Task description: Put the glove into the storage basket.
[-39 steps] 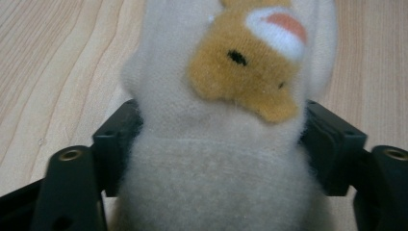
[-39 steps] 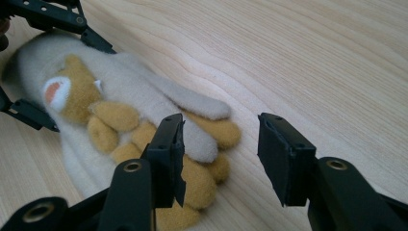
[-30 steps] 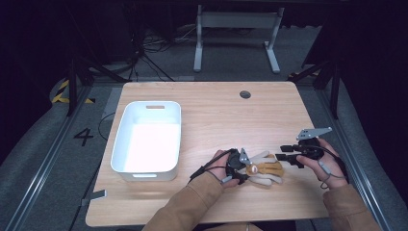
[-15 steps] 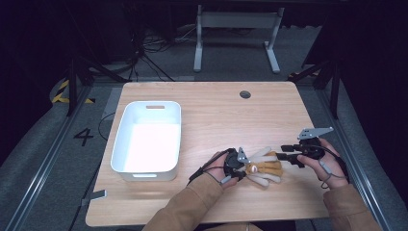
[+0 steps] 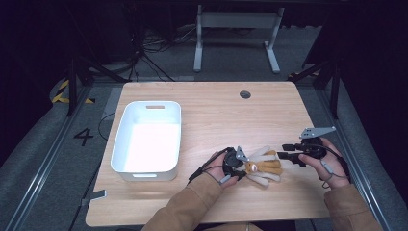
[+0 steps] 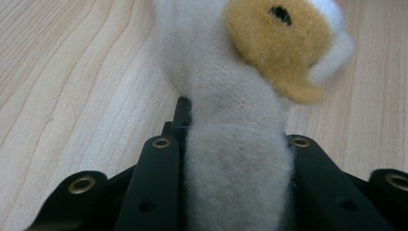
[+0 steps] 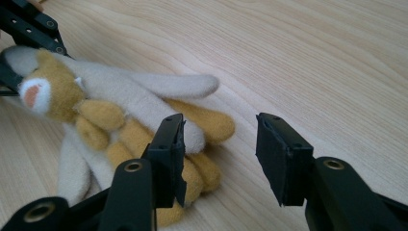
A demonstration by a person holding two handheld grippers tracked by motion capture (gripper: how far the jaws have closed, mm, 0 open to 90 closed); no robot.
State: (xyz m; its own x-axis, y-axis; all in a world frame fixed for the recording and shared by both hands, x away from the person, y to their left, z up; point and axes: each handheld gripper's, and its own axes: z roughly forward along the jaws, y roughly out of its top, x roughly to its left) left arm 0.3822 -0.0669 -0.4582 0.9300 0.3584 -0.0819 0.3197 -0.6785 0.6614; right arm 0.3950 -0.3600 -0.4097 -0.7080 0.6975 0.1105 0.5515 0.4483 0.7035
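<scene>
A tan and cream plush toy [image 5: 263, 167] with long floppy ears lies on the wooden table [image 5: 216, 115] near its front edge. My left gripper [image 5: 240, 166] is at the toy's left end, and its jaws are shut on a cream limb of the toy [image 6: 235, 163]. The tan head [image 6: 276, 43] lies just beyond the jaws. My right gripper [image 5: 283, 151] stands open at the toy's right end. One of its fingers [image 7: 168, 149] rests beside the toy's [image 7: 120, 110] cream ear, and nothing is between its pads. The left gripper [image 7: 29, 24] shows behind the toy.
A white rectangular bin [image 5: 146, 139] stands at the left of the table, a hand's width from my left hand. A round cable hole [image 5: 245, 94] sits near the far edge. Metal rails and a stand's legs [image 5: 235, 29] lie on the floor beyond.
The left gripper's jaws have drawn in on the plush toy's cream limb. Both hands and the toy have kept their places.
</scene>
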